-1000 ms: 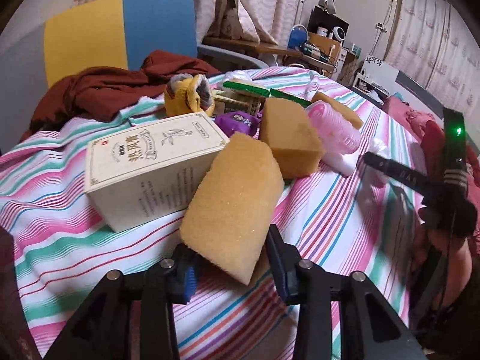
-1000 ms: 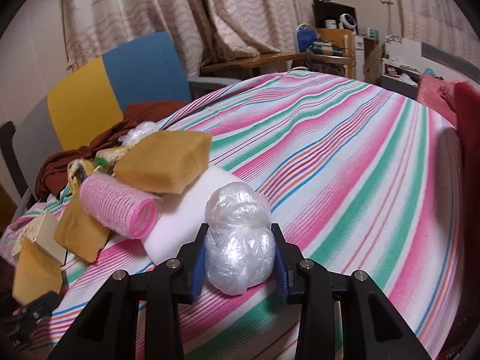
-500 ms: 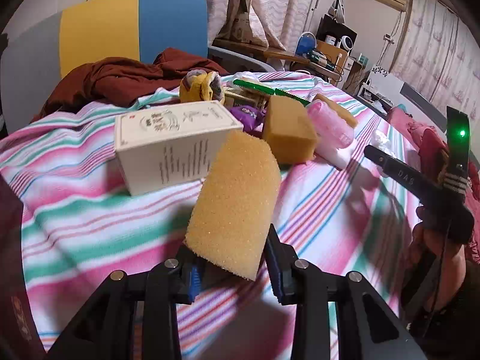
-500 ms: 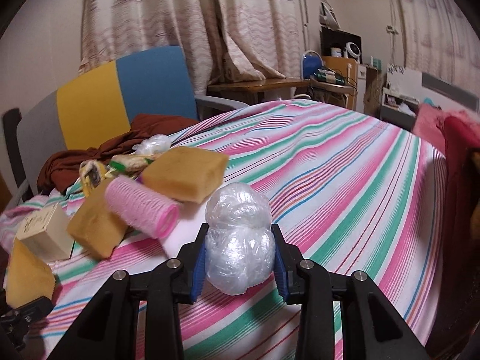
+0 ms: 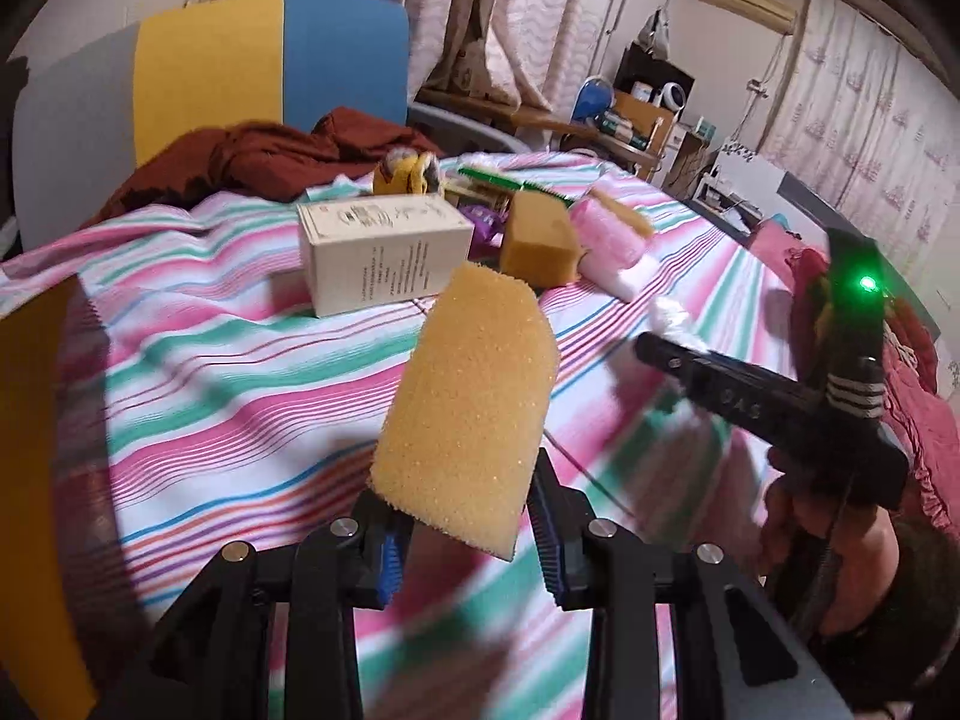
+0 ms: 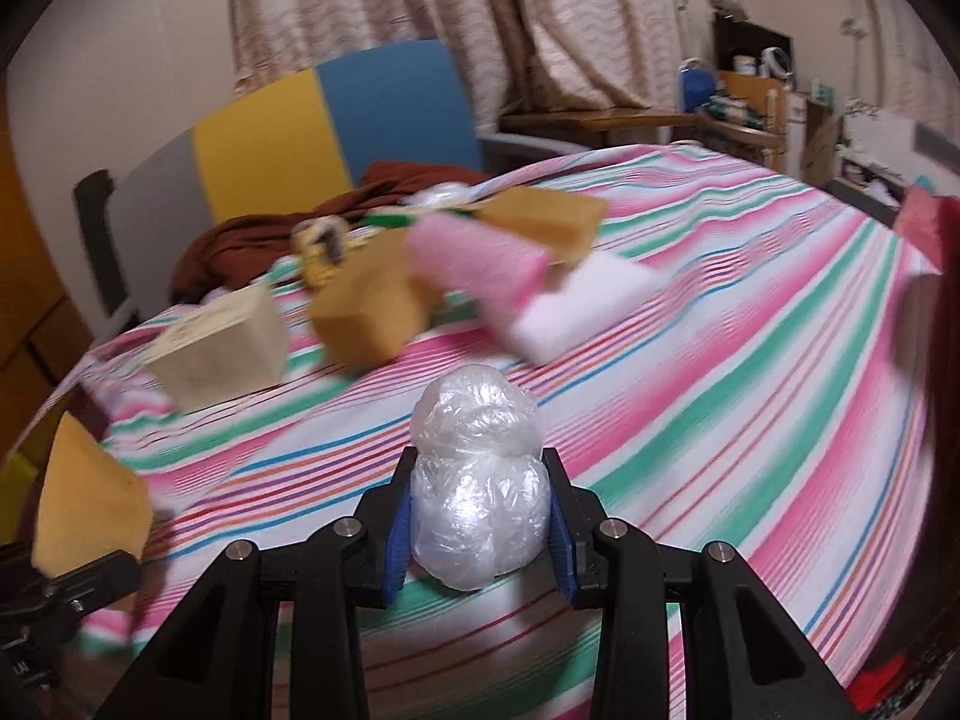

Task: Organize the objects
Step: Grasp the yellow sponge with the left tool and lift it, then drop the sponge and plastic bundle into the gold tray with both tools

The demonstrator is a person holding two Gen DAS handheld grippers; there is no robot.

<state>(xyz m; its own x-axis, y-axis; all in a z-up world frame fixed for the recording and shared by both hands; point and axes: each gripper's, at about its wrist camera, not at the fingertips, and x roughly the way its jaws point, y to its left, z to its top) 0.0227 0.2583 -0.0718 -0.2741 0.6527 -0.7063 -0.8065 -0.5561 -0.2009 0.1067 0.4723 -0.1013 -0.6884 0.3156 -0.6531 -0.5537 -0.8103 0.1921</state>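
My left gripper [image 5: 465,531] is shut on a yellow sponge [image 5: 468,402], held above the striped tablecloth [image 5: 240,360]. My right gripper [image 6: 480,531] is shut on a crumpled ball of clear plastic wrap [image 6: 480,480], also lifted off the cloth. In the left wrist view the right gripper [image 5: 666,348] shows at the right with a bit of the white wrap at its tip. The sponge [image 6: 84,498] and the left gripper [image 6: 66,588] appear at the lower left of the right wrist view.
A pile stays at the far side of the table: a cream box [image 5: 384,246], a second sponge [image 5: 537,237], a pink hair roller [image 5: 606,234], a white foam block [image 6: 576,312], a yellow plush toy [image 5: 408,171] and a green brush [image 5: 510,183]. A chair [image 5: 270,66] holds dark red cloth [image 5: 270,156].
Both grippers have pulled back from the pile with their loads, so the box and the other objects look smaller and farther away. The left jaws have squeezed the sponge slightly tighter.
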